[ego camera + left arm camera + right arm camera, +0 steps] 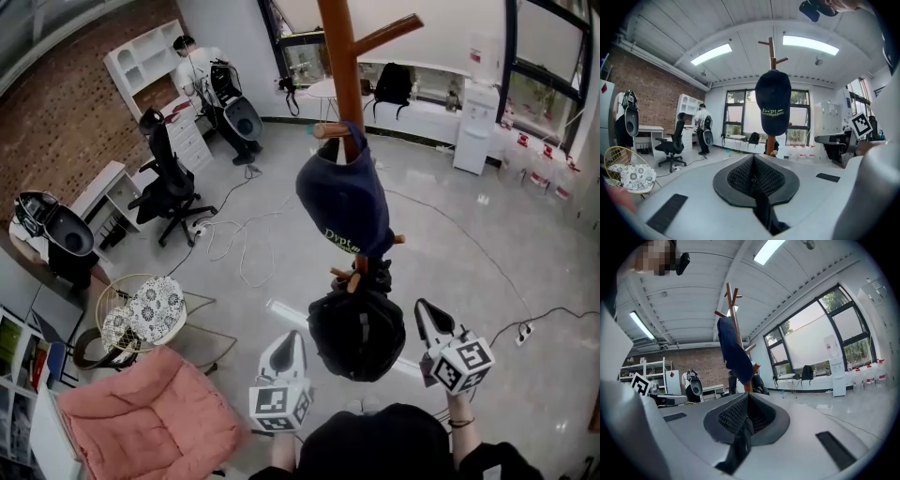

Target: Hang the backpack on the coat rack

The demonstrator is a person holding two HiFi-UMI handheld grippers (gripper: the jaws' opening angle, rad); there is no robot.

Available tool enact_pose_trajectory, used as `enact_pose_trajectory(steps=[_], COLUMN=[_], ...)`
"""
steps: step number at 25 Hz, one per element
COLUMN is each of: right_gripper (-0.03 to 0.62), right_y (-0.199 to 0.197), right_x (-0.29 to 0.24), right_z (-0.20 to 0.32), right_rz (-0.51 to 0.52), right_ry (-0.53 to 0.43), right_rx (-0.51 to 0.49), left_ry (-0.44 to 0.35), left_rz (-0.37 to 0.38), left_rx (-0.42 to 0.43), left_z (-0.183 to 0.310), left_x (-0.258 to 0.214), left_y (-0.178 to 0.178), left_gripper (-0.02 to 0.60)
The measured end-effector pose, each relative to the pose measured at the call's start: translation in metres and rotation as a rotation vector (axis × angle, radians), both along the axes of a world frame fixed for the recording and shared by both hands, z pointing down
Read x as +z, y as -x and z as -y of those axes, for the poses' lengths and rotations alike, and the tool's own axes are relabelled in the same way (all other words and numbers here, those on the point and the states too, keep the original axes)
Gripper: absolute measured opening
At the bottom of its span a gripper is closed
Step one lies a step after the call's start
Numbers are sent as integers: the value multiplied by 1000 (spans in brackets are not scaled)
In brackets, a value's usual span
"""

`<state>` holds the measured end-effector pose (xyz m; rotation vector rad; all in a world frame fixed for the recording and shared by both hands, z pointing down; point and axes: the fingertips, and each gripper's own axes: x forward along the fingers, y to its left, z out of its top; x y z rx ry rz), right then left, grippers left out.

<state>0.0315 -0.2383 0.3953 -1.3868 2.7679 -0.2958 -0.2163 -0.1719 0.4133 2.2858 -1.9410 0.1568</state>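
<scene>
Both the left claw (291, 338) and right claw (425, 310) are pressed together, empty (backpack (356, 334) hangs between them).

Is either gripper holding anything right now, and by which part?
Nothing held: left gripper and right gripper are both shut and empty; the backpack hangs on the coat rack.

Black backpack (356, 333), rounded and bulging, hangs low on wooden coat rack (339, 56). Its top sits at the lower pegs (339, 274), body vs. the pole, off the ground. Rack: upright reddish-brown pole w/ angled pegs up high & short stubby pegs further down.
</scene>
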Motion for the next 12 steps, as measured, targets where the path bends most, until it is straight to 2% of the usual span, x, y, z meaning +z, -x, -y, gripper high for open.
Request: enact_pose_trajectory(steps=[12], right_gripper=[12], right_y=[-5], right_x=[-4], right_z=[7], right_rz=[3], right_ry=[-26], right_rx=[-7], left_ry=[4], left_rz=[-4], left_rx=[-31], left_z=[1], left_x=[2], left_y=[6], left_gripper=[15])
